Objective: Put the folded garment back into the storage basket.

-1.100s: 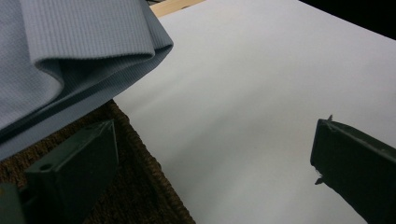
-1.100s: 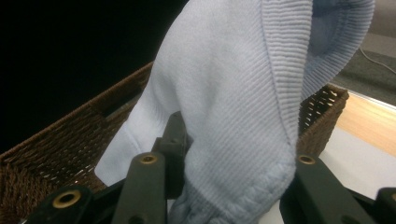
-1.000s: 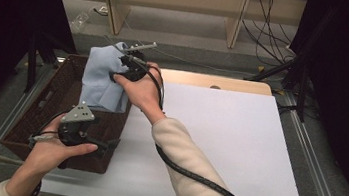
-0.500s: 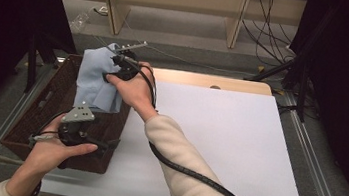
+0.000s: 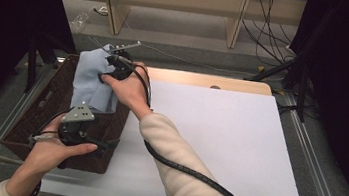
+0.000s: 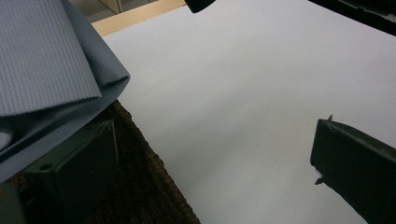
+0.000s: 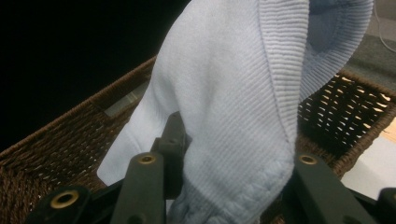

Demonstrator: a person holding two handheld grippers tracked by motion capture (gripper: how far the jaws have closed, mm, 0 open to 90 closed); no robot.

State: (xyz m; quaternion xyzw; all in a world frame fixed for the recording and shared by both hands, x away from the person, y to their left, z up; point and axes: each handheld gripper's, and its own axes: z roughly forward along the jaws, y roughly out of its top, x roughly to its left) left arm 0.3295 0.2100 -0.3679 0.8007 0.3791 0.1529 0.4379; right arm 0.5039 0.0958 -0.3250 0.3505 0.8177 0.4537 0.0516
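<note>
A light blue knit garment [image 5: 93,80] hangs over a brown wicker basket [image 5: 33,121] at the table's left. My right gripper [image 5: 105,73] is shut on a bunched fold of it, and the cloth [image 7: 233,93] drapes between and over its jaws above the basket's woven wall [image 7: 60,144]. My left gripper [image 5: 104,144] rests at the basket's near right corner. Its jaws stand wide apart in the left gripper view, one over the basket rim [image 6: 140,186] and the other over the white table, pressing on nothing. A fold of the garment [image 6: 46,56] lies at that view's upper left.
A white sheet [image 5: 217,143] covers the table to the right of the basket, with a wooden strip [image 5: 205,80] along the far edge. The right gripper's black cable [image 5: 188,173] trails down the sleeve. Metal rails [image 5: 303,139] edge both sides. Cables lie on the floor beyond.
My right gripper has carried the blue garment a little to the left, further over the basket. The left hand and its gripper have stayed where they were.
</note>
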